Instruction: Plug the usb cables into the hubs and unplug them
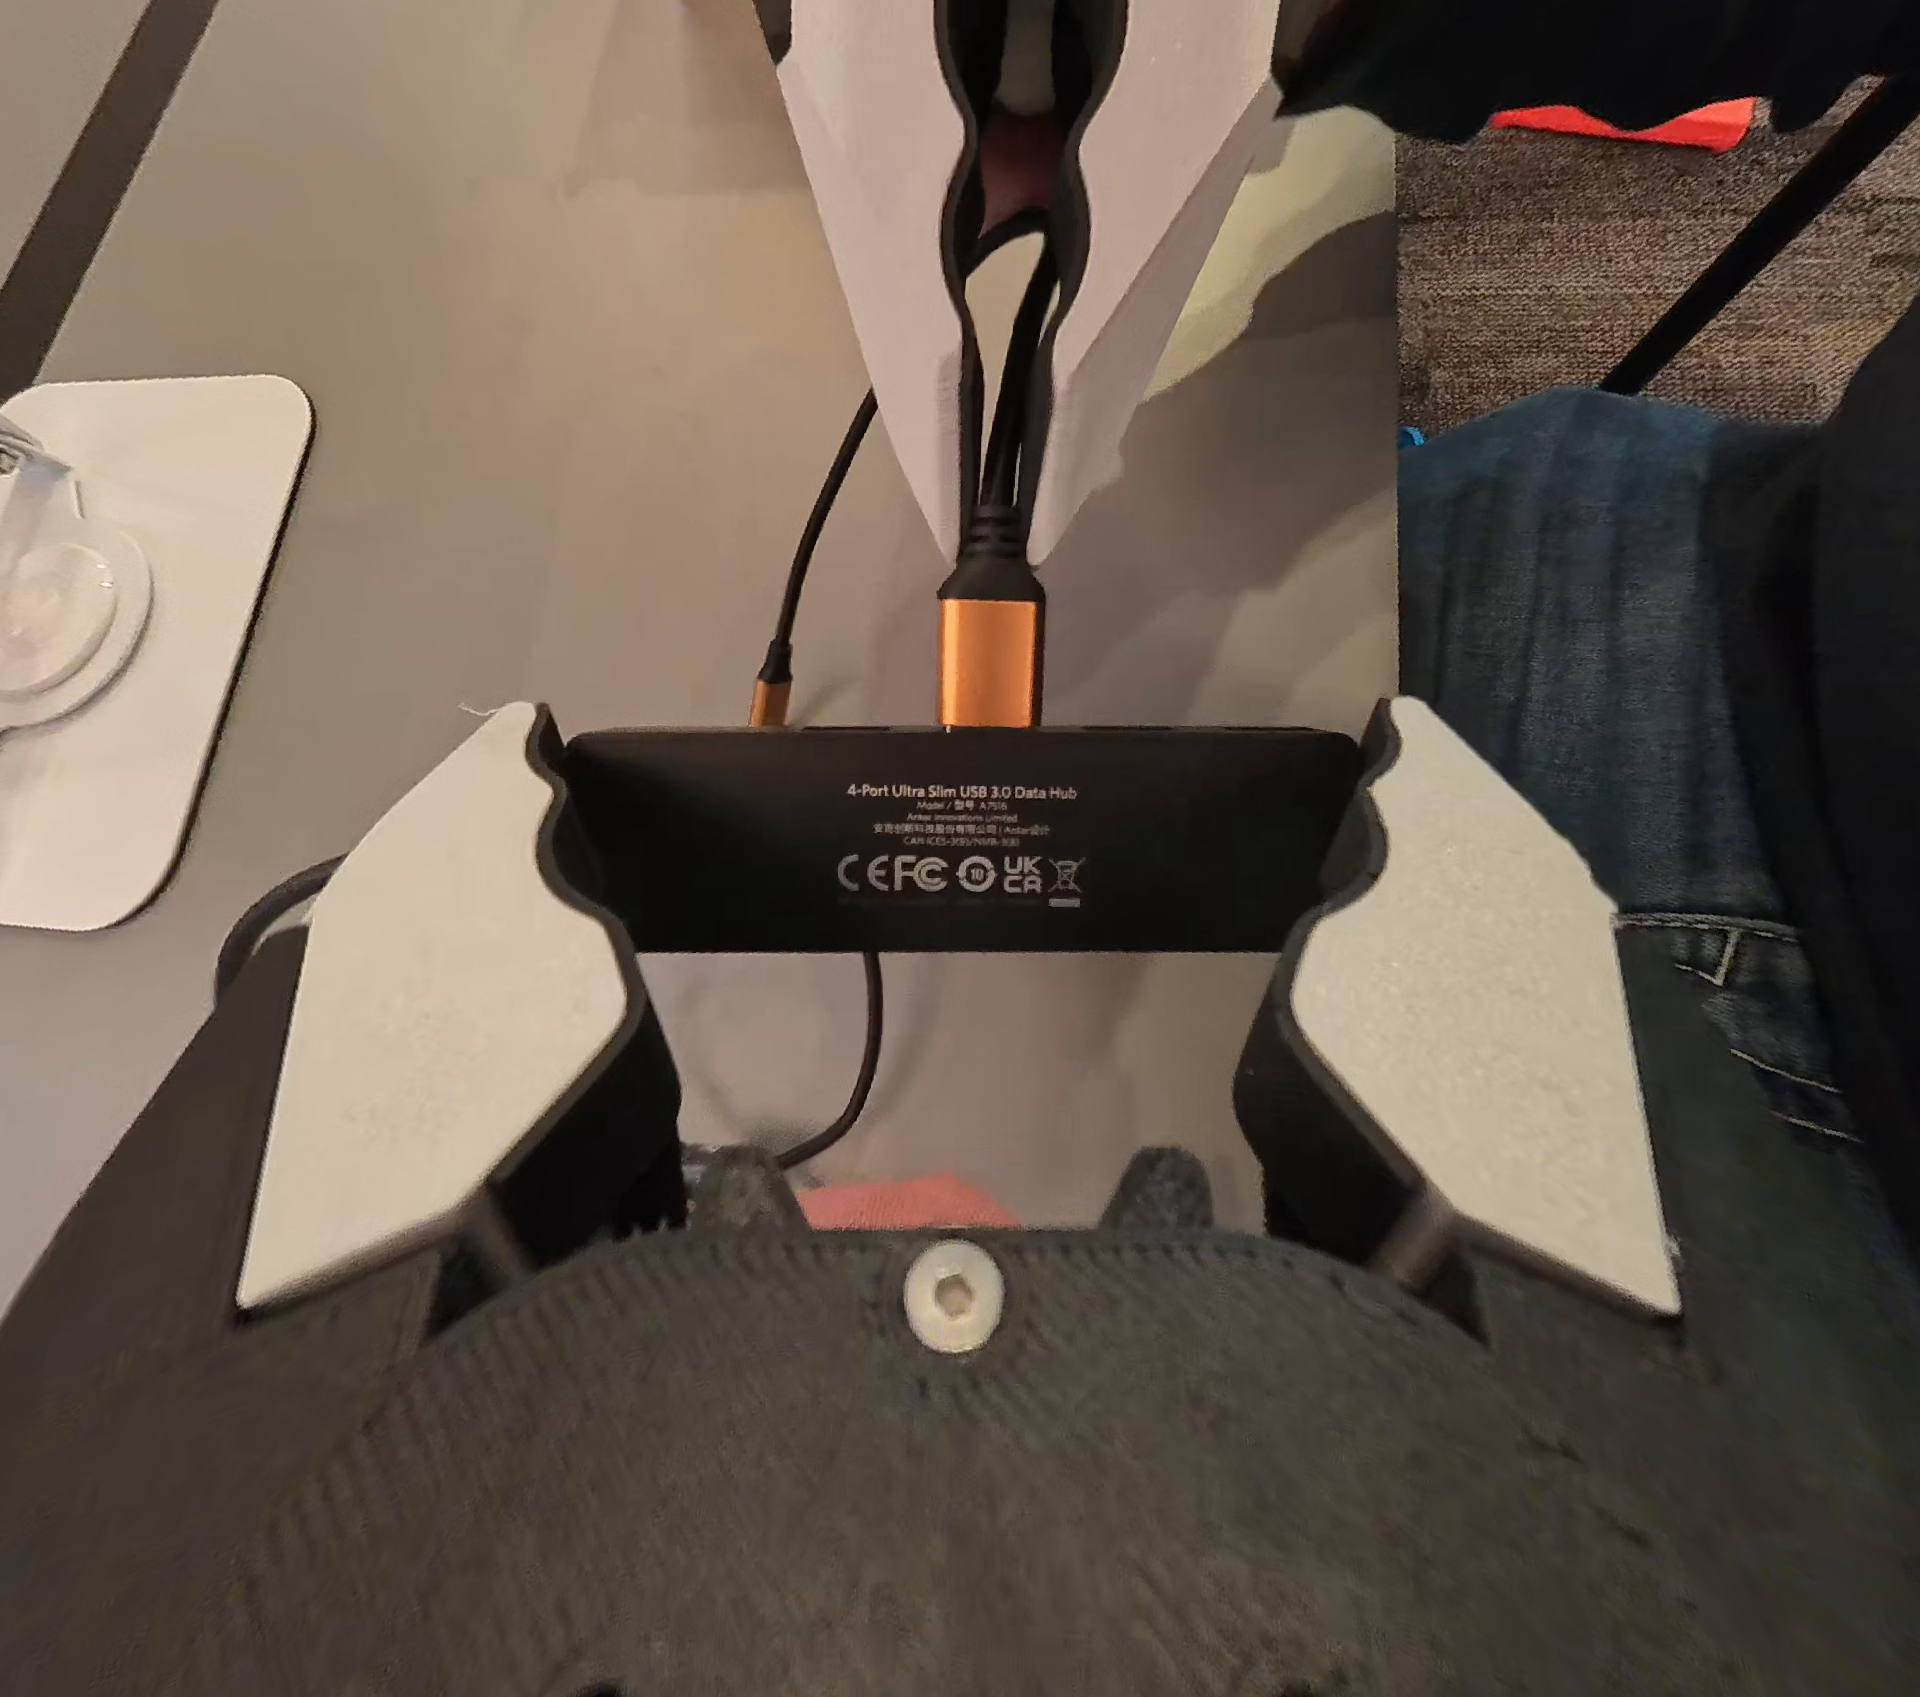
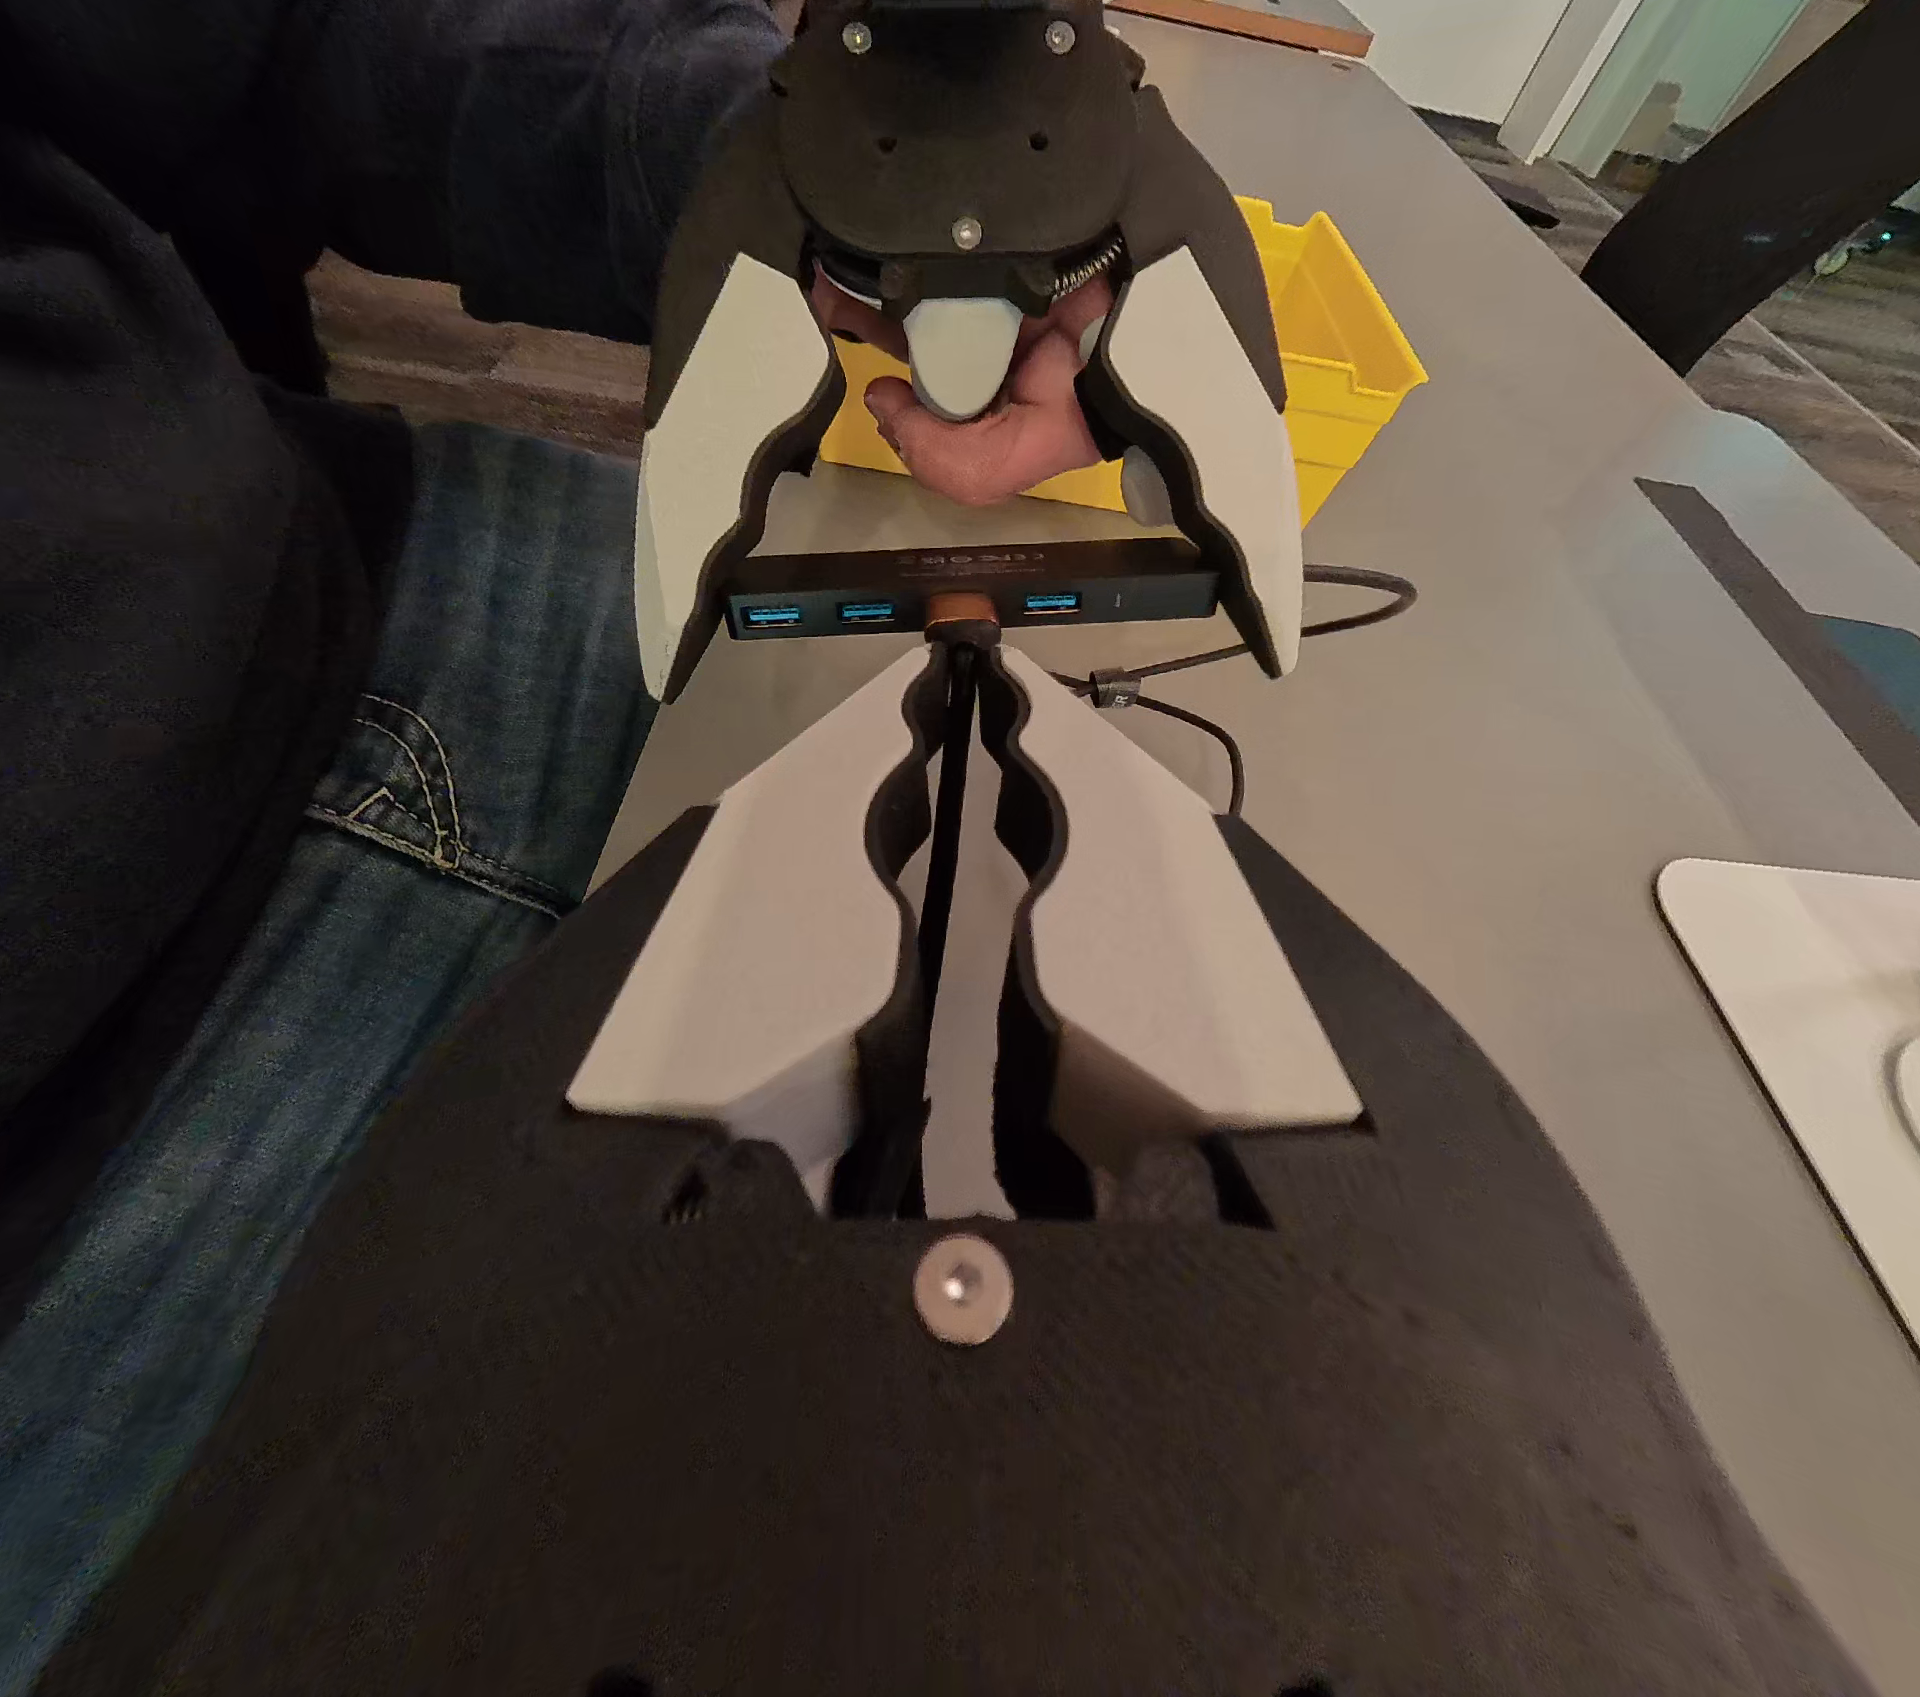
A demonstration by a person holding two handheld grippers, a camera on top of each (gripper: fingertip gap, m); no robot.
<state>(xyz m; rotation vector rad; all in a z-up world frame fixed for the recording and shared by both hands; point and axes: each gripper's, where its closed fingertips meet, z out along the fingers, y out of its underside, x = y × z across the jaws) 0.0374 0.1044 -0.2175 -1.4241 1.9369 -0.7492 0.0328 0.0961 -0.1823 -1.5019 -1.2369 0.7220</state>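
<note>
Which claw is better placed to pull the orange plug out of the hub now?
The right claw: it is closed on the cable just behind the orange plug, in line with the port. The left claw is holding the hub by its ends.

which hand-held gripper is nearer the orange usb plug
Right. The right hand-held gripper is closed on the cable just behind the orange USB plug. The left hand-held gripper clamps the black hub's two ends, its fingers off to either side of the plug.
</note>
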